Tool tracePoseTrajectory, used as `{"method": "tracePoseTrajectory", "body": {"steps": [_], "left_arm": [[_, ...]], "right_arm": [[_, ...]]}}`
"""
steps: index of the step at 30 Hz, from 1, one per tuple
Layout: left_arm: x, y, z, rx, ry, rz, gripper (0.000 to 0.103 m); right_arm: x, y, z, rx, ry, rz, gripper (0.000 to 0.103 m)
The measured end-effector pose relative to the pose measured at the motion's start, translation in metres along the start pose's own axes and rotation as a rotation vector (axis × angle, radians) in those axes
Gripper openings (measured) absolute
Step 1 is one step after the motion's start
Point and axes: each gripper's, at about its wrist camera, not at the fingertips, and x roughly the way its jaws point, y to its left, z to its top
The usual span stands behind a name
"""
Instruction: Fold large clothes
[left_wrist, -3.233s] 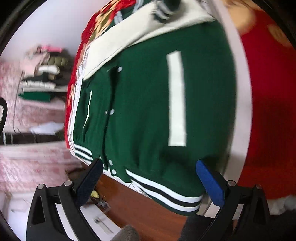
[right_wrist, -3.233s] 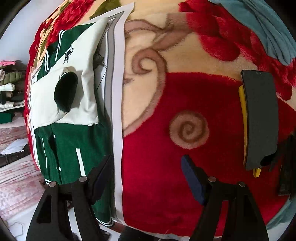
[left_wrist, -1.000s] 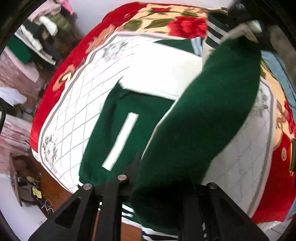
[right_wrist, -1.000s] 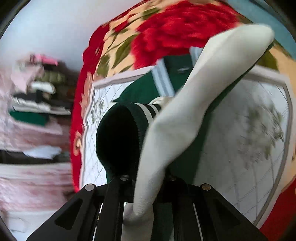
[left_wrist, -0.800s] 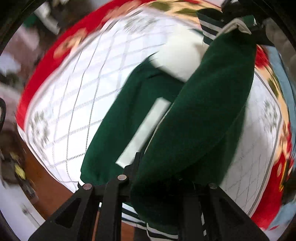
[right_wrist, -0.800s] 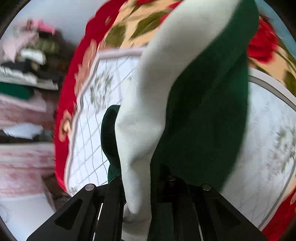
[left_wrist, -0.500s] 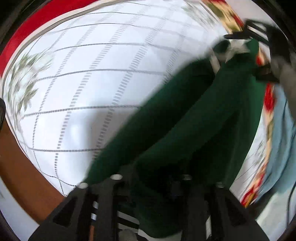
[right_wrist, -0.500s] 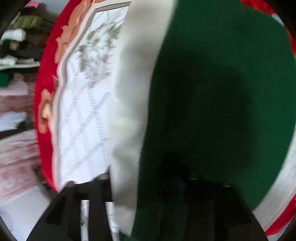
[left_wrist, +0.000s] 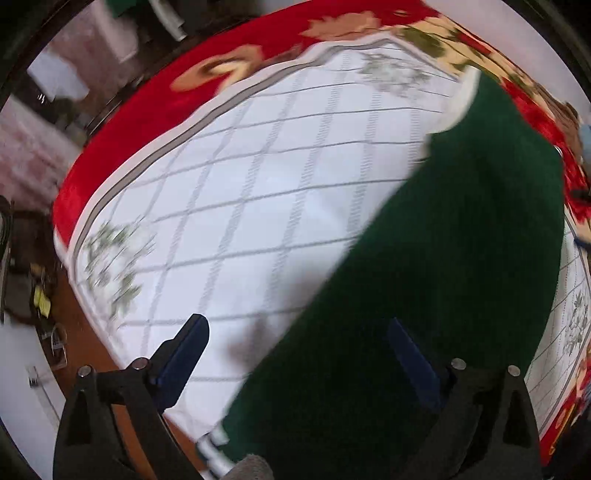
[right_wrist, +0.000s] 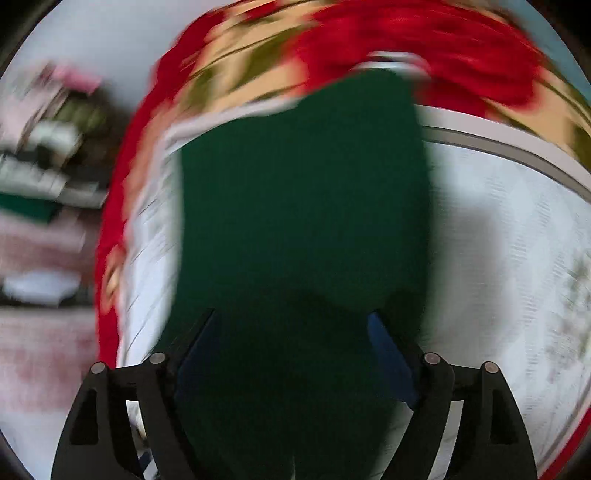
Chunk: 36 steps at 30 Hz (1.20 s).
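Jacket (left_wrist: 461, 258) flat beneath both fingers | left fingers (left_wrist: 184, 350) apart | right fingers (right_wrist: 388, 362) apart

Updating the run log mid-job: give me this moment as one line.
step: fold jacket | left tool: open | right tool: open | jacket: green side up on white quilted sheet | views: blurred

A white quilted cover with grey diamond lines (left_wrist: 258, 192) spreads ahead of the left tool, over a red floral plush blanket (left_wrist: 147, 122). Brown wooden floor (left_wrist: 88, 332) shows lower left. Left of the right tool, blurred stacked folded clothes (right_wrist: 48, 177) stand against a pale wall (right_wrist: 110, 44).
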Motion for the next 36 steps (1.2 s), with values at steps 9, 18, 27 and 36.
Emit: {"method": "tracePoseTrajectory", "body": {"steps": [9, 18, 27, 36], "left_arm": [[0.058, -0.066, 0.04, 0.176, -0.009, 0.108, 0.1], [0.063, -0.093, 0.057, 0.332, -0.027, 0.115, 0.103], [0.025, -0.154, 0.036, 0.382, 0.028, -0.013, 0.103], [0.025, -0.203, 0.038, 0.358, -0.01, -0.019, 0.103]], "right_arm": [[0.087, -0.056, 0.058, 0.052, 0.042, 0.42, 0.053], [0.006, -0.111, -0.004, 0.314, -0.097, 0.452, 0.018], [-0.058, -0.227, -0.154, 0.529, 0.063, 0.059, 0.053], [-0.151, -0.183, -0.131, 0.369, -0.113, -0.09, 0.055]]}}
